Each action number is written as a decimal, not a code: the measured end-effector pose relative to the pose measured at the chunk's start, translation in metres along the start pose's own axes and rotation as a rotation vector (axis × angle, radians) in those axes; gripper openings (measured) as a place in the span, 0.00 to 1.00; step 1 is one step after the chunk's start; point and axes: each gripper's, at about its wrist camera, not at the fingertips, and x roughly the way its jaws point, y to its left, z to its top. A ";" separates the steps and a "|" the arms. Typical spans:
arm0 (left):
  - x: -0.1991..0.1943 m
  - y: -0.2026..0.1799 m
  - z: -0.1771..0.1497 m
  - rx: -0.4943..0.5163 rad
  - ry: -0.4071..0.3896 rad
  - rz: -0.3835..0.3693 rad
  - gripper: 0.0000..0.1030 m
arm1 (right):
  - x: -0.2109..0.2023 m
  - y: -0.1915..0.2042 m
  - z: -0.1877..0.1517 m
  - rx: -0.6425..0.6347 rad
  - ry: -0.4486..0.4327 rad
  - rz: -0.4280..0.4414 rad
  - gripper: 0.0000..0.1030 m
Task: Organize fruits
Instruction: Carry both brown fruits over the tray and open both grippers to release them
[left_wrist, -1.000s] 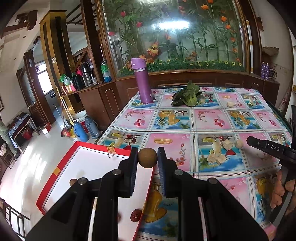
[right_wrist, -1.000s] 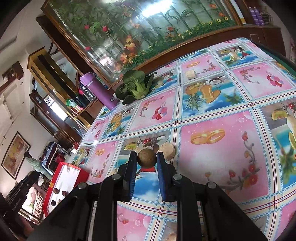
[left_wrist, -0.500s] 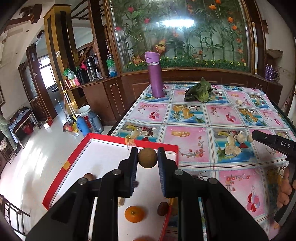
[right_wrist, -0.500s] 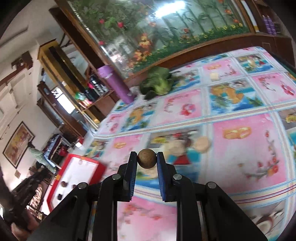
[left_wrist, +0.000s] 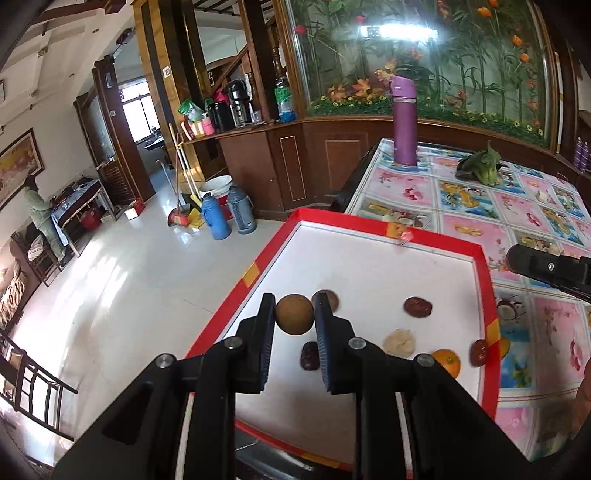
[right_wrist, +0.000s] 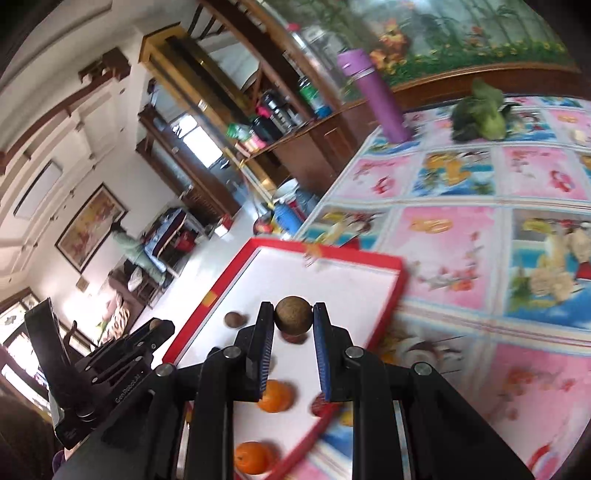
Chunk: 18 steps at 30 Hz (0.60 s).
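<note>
Above tray (left_wrist: 480, 266): fruit (left_wrist: 294, 314) in left claw (left_wrist: 294, 318)

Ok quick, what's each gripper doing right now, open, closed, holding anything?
Left gripper: closed on a round brown fruit, over the red-rimmed tray.
Right gripper: closed on another round brown fruit, also over the tray.

White tiled floor (left_wrist: 122, 280) reflected window (left_wrist: 138, 110) light. Dark wood cabinet (left_wrist: 295, 166) stood below a floral glass panel (left_wrist: 424, 62). Framed painting (left_wrist: 16, 166) hung left of the cabinet.
</note>
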 end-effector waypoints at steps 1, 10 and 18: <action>0.002 0.004 -0.003 -0.002 0.008 0.004 0.23 | 0.006 0.006 -0.003 -0.010 0.015 0.009 0.19; 0.021 0.030 -0.027 -0.011 0.077 0.030 0.23 | 0.060 0.061 -0.030 -0.186 0.125 -0.023 0.19; 0.035 0.037 -0.033 0.001 0.107 0.034 0.23 | 0.093 0.088 -0.052 -0.281 0.200 -0.056 0.19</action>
